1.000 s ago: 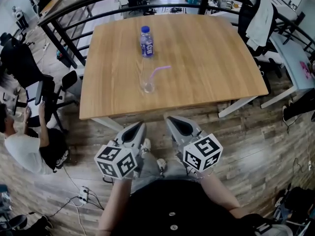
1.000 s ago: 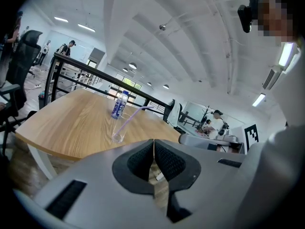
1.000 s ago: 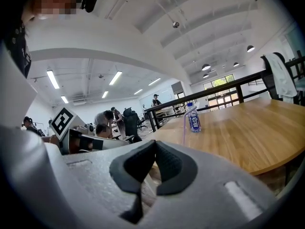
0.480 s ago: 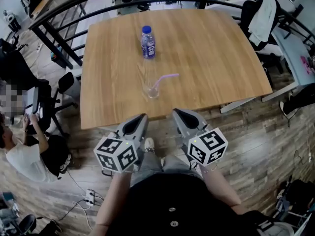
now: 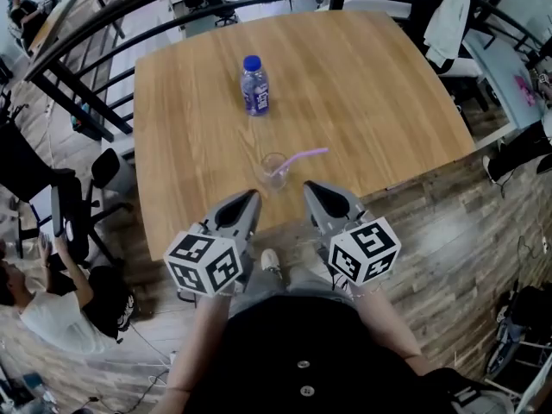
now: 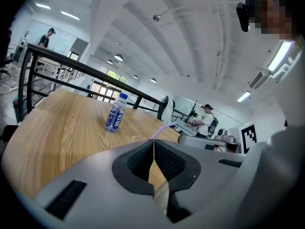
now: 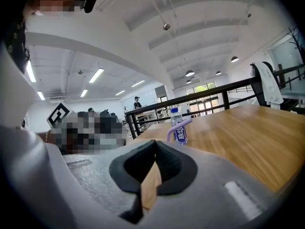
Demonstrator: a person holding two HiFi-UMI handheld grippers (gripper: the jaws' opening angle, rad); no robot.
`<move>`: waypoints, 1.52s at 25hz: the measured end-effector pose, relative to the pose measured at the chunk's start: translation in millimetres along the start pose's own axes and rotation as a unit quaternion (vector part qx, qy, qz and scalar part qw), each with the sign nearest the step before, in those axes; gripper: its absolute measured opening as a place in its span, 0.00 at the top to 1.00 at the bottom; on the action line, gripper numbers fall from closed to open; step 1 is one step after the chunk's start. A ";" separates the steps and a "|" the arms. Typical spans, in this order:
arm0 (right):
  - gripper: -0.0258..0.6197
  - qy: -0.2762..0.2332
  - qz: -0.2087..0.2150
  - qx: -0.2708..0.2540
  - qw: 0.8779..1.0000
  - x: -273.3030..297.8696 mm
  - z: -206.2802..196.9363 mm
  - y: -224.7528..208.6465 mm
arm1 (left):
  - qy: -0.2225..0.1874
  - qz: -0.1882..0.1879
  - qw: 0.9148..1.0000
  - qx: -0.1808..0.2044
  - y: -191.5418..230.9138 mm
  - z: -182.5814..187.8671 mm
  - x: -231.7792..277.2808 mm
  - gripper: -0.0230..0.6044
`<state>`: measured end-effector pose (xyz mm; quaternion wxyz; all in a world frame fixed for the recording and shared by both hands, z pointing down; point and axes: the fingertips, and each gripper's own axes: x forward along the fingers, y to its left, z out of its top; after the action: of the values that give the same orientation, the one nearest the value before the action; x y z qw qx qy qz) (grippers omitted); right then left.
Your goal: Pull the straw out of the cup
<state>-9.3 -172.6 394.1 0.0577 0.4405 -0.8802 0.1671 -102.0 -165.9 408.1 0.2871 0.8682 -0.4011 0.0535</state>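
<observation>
A clear plastic cup [image 5: 272, 170] stands near the front edge of the wooden table [image 5: 371, 84], and a purple bent straw [image 5: 304, 157] leans out of it to the right. My left gripper [image 5: 247, 198] and right gripper [image 5: 312, 189] hover side by side just short of the cup, both shut and empty, over the table's front edge. In the left gripper view the straw [image 6: 161, 130] rises just beyond the shut left gripper [image 6: 153, 142]. Past the shut right gripper [image 7: 155, 144] in its own view, the straw [image 7: 179, 126] crosses in front of the bottle.
A water bottle [image 5: 254, 85] with a blue cap stands upright further back on the table. A black railing [image 5: 86, 50] runs behind and left of the table. An office chair [image 5: 65, 203] and a seated person [image 5: 47, 313] are at the left. A white garment [image 5: 450, 15] hangs at the far right.
Both grippers have moved forward from over the floor to the table's front edge, close to the cup. The table, cup and bottle sit lower and nearer in the head view. Jaws stayed shut.
</observation>
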 end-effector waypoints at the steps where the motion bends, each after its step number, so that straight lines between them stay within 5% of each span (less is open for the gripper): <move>1: 0.96 -0.003 -0.007 0.001 1.000 3.4 1.2 -0.1 | 0.002 -0.006 1.000 0.002 2.7 1.4 1.1 0.93; 17: 0.96 0.009 -0.044 0.021 0.999 25.6 -14.7 -8.1 | 0.044 -0.053 0.997 0.030 21.1 4.4 29.2 0.93; 28: 0.96 0.018 -0.022 0.025 0.999 27.8 -12.5 -24.9 | 0.049 -0.037 0.997 0.049 15.0 12.8 50.5 0.93; 38: 0.96 0.031 -0.011 0.033 0.999 25.9 -15.1 -37.4 | 0.061 -0.043 0.987 0.143 -0.6 22.1 70.4 0.93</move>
<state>4.0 -207.9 423.8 0.0723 0.4461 -0.8673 0.2088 -57.3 -224.4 412.2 0.1862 0.9118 -0.3332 0.1510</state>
